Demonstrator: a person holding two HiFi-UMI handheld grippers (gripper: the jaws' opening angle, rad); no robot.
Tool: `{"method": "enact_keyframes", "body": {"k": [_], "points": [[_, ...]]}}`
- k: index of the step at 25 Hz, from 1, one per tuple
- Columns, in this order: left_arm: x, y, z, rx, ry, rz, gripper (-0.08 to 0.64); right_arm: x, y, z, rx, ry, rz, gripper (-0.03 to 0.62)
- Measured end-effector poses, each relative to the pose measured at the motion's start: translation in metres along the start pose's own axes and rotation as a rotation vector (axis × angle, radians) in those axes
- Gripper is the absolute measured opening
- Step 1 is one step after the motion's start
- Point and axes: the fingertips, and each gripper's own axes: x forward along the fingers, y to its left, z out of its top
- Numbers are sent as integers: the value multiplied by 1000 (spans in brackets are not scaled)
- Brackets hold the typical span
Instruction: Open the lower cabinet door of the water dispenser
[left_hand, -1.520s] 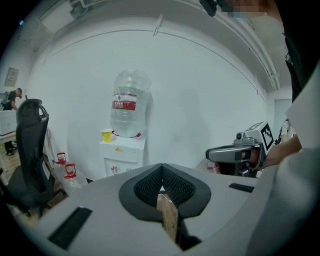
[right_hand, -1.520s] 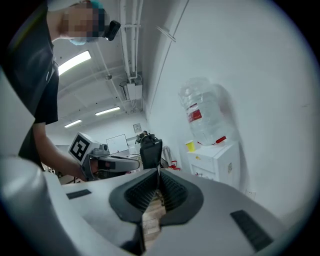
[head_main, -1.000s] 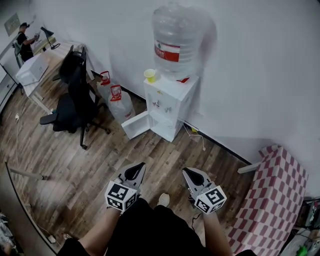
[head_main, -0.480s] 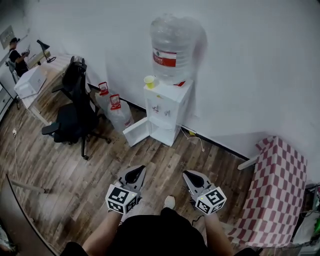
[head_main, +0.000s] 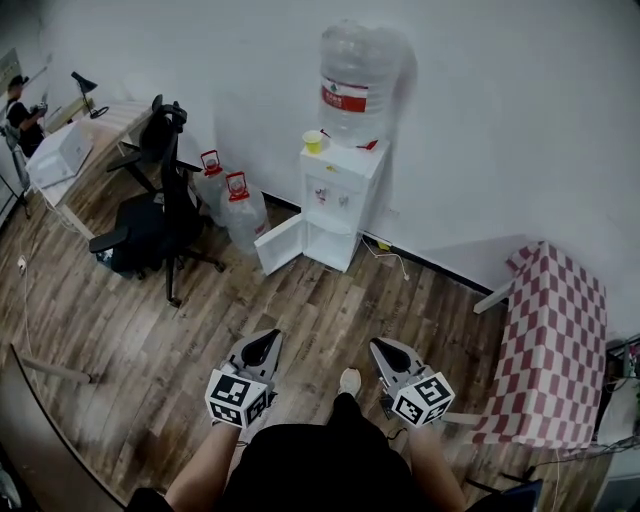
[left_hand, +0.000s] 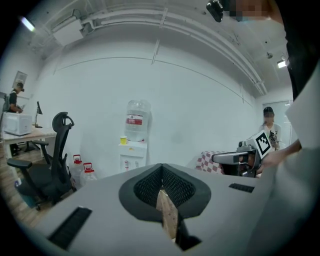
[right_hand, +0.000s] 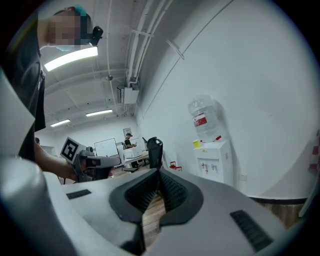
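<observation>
One open cabinet door (head_main: 280, 243), interior indistinct

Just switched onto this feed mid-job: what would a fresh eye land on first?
The white water dispenser against the far wall, a big clear bottle on top and its lower cabinet door swung open leftward. Next, the red-checked table at right and the black office chair at left. The left gripper and right gripper sit low in the head view, fingers shut, holding nothing.
</observation>
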Motion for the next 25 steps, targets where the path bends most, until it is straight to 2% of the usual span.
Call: {"method": "enact_keyframes", "body": {"k": [4, 9, 11, 20, 25], "points": [[-45, -3, -20, -18, 5, -22, 14, -25, 48, -14, 19, -9, -36, 31], [-77, -14, -32, -37, -2, -64, 14, -53, 76, -15, 23, -40, -95, 31], [-83, -19, -31, -35, -6, -74, 14, -60, 86, -8, 20, -59, -93, 31], [-81, -41, -15, -58, -58, -9, 14, -73, 87, 10, 14, -80, -22, 30], [-70, -72, -1, -42, -47, -24, 14, -91, 79, 15, -11, -56, 0, 23]]}}
